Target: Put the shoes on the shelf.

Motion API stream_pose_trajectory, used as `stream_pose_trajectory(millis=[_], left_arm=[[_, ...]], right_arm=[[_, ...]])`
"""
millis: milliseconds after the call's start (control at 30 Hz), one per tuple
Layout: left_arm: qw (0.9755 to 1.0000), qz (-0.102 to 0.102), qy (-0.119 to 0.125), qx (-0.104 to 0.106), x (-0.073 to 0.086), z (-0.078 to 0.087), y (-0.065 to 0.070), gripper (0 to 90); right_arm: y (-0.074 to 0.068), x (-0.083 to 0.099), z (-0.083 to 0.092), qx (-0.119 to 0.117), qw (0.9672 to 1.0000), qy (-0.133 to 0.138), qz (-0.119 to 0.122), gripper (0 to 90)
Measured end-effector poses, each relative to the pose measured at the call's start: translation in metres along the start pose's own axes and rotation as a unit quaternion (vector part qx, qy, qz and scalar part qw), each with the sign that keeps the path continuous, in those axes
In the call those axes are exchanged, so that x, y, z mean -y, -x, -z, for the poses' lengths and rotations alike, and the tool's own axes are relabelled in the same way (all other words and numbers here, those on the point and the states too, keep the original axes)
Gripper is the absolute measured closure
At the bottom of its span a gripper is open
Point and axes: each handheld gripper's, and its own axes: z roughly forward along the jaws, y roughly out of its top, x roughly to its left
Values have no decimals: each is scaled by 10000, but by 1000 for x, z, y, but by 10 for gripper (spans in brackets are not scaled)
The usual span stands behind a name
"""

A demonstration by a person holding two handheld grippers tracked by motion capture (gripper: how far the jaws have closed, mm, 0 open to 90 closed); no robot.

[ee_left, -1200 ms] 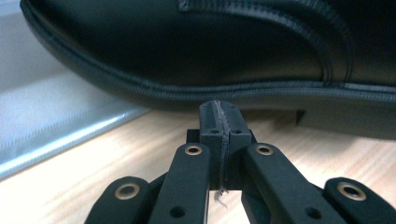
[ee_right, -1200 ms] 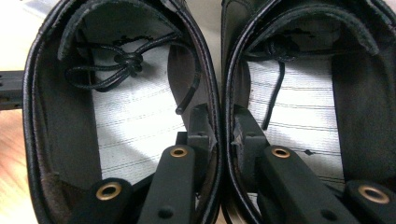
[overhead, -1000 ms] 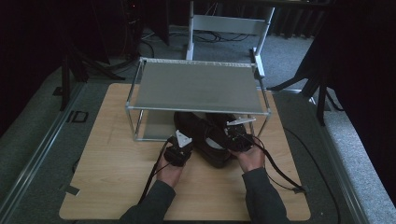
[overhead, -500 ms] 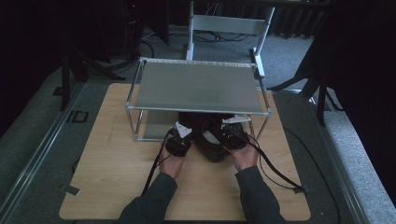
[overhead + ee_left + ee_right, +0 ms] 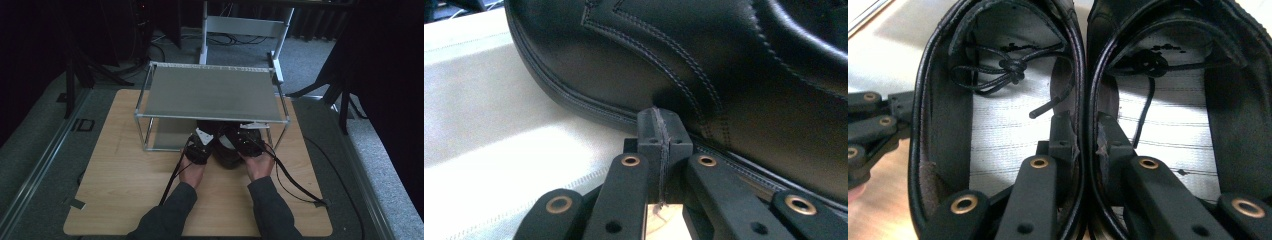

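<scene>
- The right gripper (image 5: 1087, 142) grips the touching inner collars of a pair of black shoes, one of its fingers (image 5: 1062, 137) inside the left shoe (image 5: 998, 125), the other inside the right shoe (image 5: 1178, 125), pinching both walls together.
- The left gripper (image 5: 659, 130) has its fingers pressed flat together with nothing between them, the tips touching the outer side of the left shoe just above its sole.
- In the high view, both hands sit at the front edge of a two-tier metal rack (image 5: 210, 92) on the wooden table (image 5: 120, 200); the shoes (image 5: 227, 147) lie with toes under the upper shelf and heels toward the person.
- The rack's front posts flank the pair; bare table lies open to the left, right and front.
- Cables trail from both grippers toward the table's near edge.
</scene>
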Motion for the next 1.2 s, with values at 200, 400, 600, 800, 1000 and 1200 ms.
stream_pose_trajectory(millis=[200, 400, 600, 800, 1000, 1200], left_arm=[[9999, 121, 46, -103, -1, -3, -1, 900], [9998, 66, 110, -131, -3, -6, 0, 900], [9996, 74, 168, -206, -4, -11, -4, 900], [9994, 17, 168, -286, -6, -17, -6, 900], [9993, -7, 195, -326, -7, -23, -5, 900], [9990, -23, 241, -365, -8, -24, -4, 900]], right_arm=[[-1, -1, -4, 89, 9997, 152, -156, 802], [-5, 2, -9, 179, 9988, 301, -328, 801], [-9, 3, -15, 279, 9968, 473, -573, 801], [-14, 6, -20, 392, 9946, 646, -712, 801], [-14, 7, -23, 450, 9935, 655, -809, 800], [-15, 7, -23, 499, 9927, 725, -829, 800]])
